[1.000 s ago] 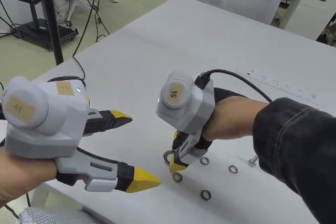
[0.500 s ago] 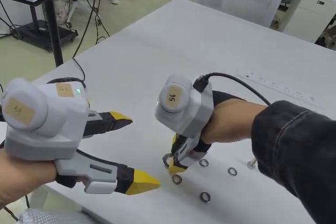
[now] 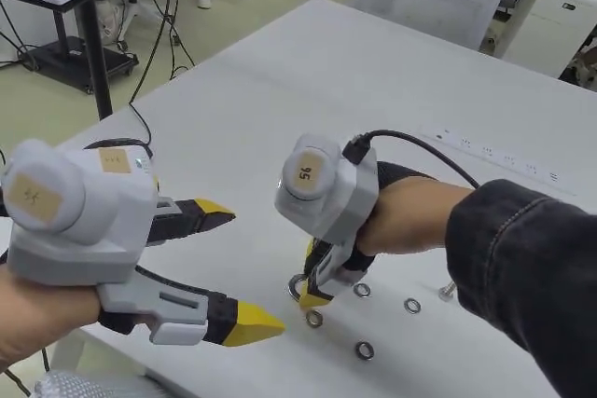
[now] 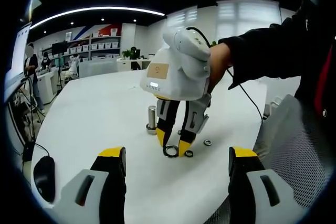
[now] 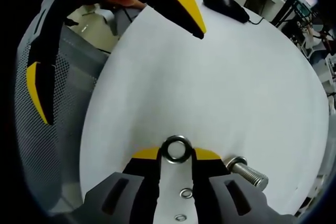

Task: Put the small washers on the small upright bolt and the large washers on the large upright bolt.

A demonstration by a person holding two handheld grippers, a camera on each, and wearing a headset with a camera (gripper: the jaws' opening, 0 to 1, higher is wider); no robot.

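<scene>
R claw [image 3: 306, 292]: closed on large washer [image 5: 176, 149], tips low over bench [image 3: 373, 100]
L claw [image 3: 238, 266]: wide open, empty, near bench edge
Large bolt [image 5: 247, 174]: upright, just beside R claw
Small washers [image 3: 364, 350]: loose on bench near R claw
Small bolt [image 3: 449, 290]: on bench, by sleeve [image 3: 522, 258]

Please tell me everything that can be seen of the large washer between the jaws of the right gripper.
The large washer is a plain round ring with a wide hole, shiny grey like metal. It sits between the yellow tips of the right gripper, whose jaws are closed on its rim from both sides. It lies about flat, low over the white table; whether it touches the table is unclear. The large bolt is close by, apart from it.
</scene>
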